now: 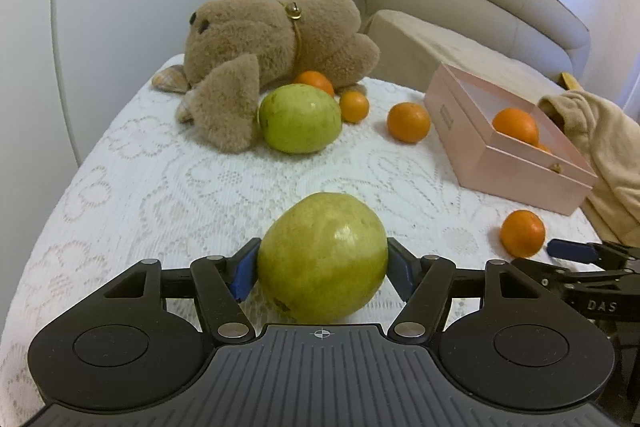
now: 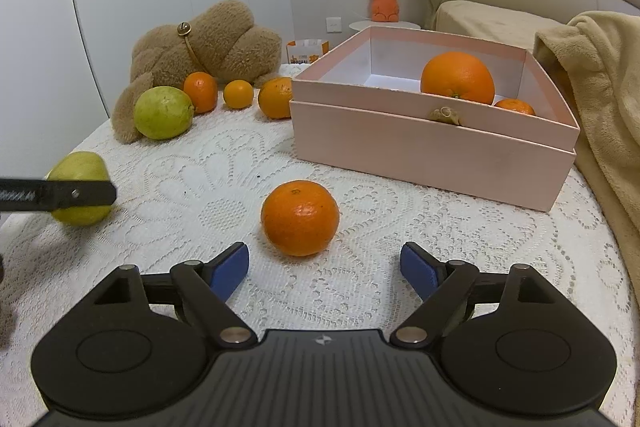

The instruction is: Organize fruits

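Black two-finger left gripper (image 1: 322, 267), right gripper (image 2: 324, 269): blue pads at tips, silver pivot screws, ribbed grey housing behind.

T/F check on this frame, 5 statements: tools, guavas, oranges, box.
1. The left tool is closed on a green guava. True.
2. The right tool holds an orange. False: its jaws stand open and empty, and the nearest orange lies on the tablecloth ahead of them.
3. The pink box is empty. False: a large orange and a smaller one are inside.
4. A second guava lies against the plush toy. True.
5. All the oranges are already in the box. False: several still lie on the tablecloth, among them one near the plush toy.
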Demonstrator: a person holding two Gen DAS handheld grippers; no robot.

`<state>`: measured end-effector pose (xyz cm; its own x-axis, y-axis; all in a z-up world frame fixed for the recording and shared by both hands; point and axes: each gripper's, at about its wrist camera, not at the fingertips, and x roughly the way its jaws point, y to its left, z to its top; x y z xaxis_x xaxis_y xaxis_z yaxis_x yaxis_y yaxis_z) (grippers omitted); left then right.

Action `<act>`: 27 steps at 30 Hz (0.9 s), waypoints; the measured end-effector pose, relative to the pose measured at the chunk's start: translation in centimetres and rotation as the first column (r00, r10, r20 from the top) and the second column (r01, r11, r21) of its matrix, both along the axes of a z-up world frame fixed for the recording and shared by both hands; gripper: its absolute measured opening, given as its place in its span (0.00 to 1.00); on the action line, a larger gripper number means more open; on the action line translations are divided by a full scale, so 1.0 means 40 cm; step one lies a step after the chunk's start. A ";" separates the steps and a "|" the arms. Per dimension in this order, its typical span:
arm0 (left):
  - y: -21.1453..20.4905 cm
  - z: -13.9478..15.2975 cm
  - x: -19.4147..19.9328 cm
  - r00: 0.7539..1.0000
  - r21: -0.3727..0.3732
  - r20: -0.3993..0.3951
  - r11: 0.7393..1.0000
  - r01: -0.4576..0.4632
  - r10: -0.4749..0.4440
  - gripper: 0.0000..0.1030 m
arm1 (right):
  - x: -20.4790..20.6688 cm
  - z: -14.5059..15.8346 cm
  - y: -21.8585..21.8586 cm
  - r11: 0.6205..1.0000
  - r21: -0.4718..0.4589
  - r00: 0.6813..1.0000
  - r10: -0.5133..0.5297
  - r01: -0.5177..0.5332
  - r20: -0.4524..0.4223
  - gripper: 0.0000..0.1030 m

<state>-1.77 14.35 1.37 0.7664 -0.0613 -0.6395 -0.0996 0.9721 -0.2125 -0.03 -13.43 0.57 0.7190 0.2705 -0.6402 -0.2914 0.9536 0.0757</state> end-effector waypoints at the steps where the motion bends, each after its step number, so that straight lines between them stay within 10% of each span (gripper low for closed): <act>1: 0.001 -0.001 0.000 1.000 -0.003 0.002 1.000 -0.001 0.001 0.68 | 0.000 0.000 0.000 1.000 0.000 1.000 0.000 0.000 0.000 0.81; 27: -0.086 -0.044 0.118 0.987 -0.098 0.138 0.991 0.093 -0.079 0.68 | 0.017 -0.001 0.023 0.996 -0.066 0.998 -0.061 0.060 -0.009 0.82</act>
<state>2.95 10.93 -0.41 0.8334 -0.1913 -0.5185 0.0197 0.9479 -0.3180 0.63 -12.51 0.53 0.7255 0.1838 -0.6633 -0.2322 0.9725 0.0156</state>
